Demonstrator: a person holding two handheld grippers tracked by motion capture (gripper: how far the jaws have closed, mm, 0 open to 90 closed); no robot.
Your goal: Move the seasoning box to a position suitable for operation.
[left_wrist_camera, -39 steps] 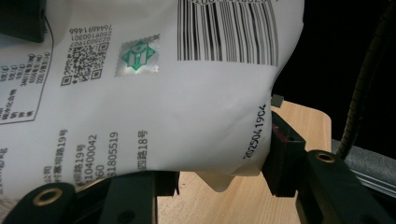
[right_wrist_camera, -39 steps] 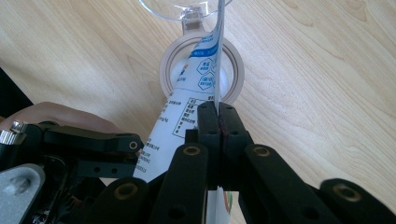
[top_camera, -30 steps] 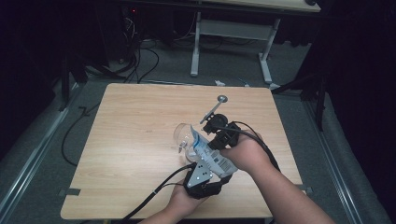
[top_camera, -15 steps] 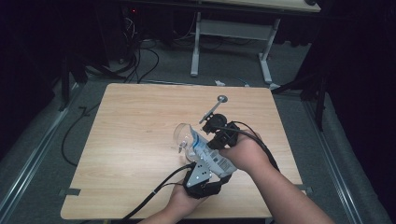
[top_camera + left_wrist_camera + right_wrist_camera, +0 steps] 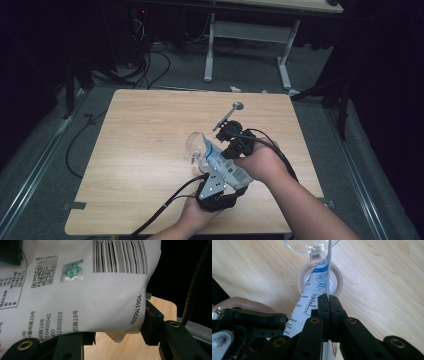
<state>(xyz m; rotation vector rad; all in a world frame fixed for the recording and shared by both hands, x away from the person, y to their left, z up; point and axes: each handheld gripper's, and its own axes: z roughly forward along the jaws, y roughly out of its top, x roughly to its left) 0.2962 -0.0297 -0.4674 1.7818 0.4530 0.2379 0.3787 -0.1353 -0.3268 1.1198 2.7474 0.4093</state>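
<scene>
— Pouch point(image 5: 224, 165) first: where is it, and how far along is the work?

— It sits near the middle of the table point(image 5: 140, 150), toward the near right, held between both tools. The left gripper point(image 5: 216, 189) has its jaws clamped across the pouch's wide near end; in the left gripper view the printed white face point(image 5: 82, 290) bulges between the pads. The right gripper point(image 5: 234, 145) has its jaws pressed together on a thin edge of the pouch, seen plainly in the right gripper view point(image 5: 328, 305).

— And the clear cup?

— The cup point(image 5: 196, 145) lies just left of the pouch's far end, with the mouth of the pouch pointing toward it. In the right gripper view a white round lid point(image 5: 320, 280) lies beneath the pouch tip, and the clear rim point(image 5: 312, 246) is just beyond.

— So what's done?

— Both grips are set, I judge. Whether the pouch is opened I cannot tell, and I see nothing poured. Opening or emptying looks to be what's left.

— Anything different from a second ago?

— Nothing that I can make out. Hands, pouch, cup and the small metal stand point(image 5: 231, 111) farther off all sit as they did.
</scene>
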